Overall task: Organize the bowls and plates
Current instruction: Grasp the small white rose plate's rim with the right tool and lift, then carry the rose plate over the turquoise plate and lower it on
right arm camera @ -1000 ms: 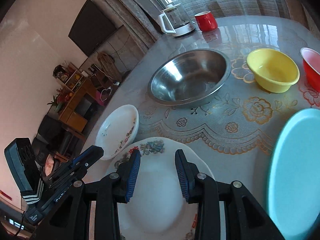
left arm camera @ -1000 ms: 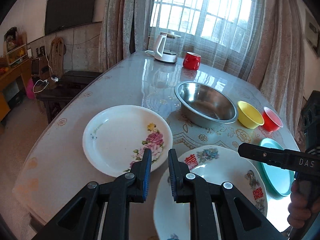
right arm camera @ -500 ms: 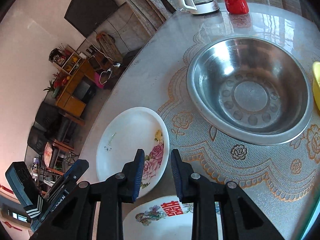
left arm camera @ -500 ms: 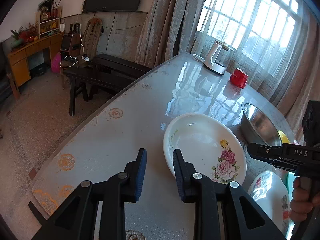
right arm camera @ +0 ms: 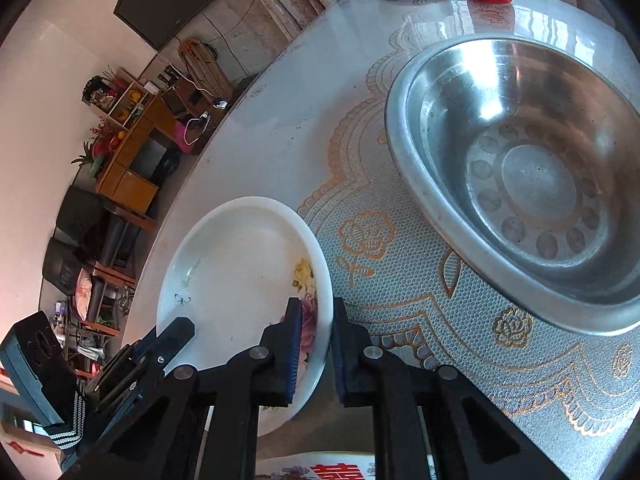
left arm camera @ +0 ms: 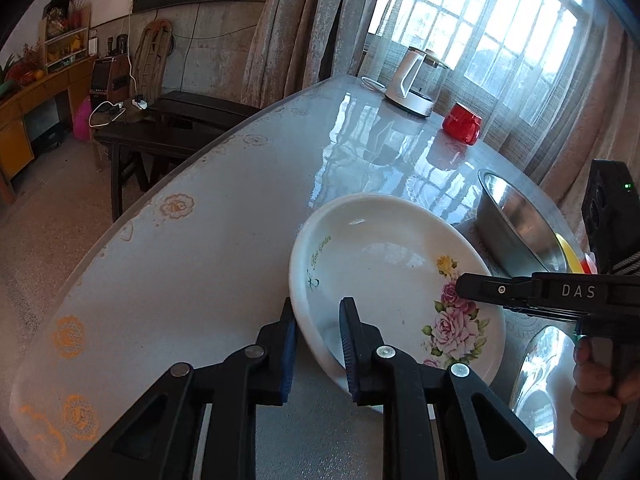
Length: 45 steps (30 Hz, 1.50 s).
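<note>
Rose plate (left arm camera: 384, 280): white, shallow, pink and yellow flowers on the inner wall; sits on the glossy table (left arm camera: 208, 240), just beside the steel bowl (right arm camera: 532, 160).
Left gripper (left arm camera: 318, 340): fingers straddle the plate's near-left rim, one pad outside, one inside. Jaws have just been closing and stand narrow, with the rim between them; pads appear to press on it.
Right gripper (right arm camera: 316, 340): fingers straddle the plate's opposite rim, at the side nearer the steel bowl. Jaws have just been closing; narrow gap, rim clamped between the blue pads.
Steel bowl: upright, empty, on the lace-patterned mat (right arm camera: 400, 280).
Second plate (right arm camera: 332, 470): white with red characters, only its edge seen at the bottom of the right wrist view.
Yellow bowl (left arm camera: 570, 254): a sliver shows behind the steel bowl.
Far end of table: red mug (left arm camera: 462, 124) beside the white kettle (left arm camera: 416, 80), well apart from the plates.
Hand (left arm camera: 596, 392): grips the right gripper's handle.
</note>
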{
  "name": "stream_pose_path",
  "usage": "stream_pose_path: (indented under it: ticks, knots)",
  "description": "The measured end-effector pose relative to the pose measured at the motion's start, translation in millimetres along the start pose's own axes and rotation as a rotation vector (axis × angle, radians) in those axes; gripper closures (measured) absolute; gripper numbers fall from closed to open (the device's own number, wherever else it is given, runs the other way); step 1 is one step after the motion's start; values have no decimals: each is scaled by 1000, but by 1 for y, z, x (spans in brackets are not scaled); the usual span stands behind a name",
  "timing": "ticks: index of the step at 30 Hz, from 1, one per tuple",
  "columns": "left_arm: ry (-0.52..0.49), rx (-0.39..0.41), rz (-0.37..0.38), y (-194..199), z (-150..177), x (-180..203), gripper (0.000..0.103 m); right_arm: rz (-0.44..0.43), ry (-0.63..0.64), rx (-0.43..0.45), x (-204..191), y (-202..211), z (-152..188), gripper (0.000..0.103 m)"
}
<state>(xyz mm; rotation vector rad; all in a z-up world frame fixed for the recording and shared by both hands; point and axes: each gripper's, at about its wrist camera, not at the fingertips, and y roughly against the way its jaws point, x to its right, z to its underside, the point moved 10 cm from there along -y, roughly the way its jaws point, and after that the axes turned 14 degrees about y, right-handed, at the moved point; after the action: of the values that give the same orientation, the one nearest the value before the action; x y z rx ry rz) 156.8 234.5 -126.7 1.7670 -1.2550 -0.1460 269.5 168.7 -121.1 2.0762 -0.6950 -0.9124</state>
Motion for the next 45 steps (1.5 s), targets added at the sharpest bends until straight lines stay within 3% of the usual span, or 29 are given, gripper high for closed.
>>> stream_pose_path:
  ticks: [11,23,30,45]
  knots:
    - [-40,37,49,21,-6,22,82,-12,-4,82,-3,32,-4,89]
    - [-146,54,135,53,7,96,82,-2,-59,211,30,108,22,89]
    - [-262,13,207,62,44,168,82,37,-146,287,76,165,62,89]
    - [-442,-141,327,52,158,315,81,207,-339,339,191,269,175,87]
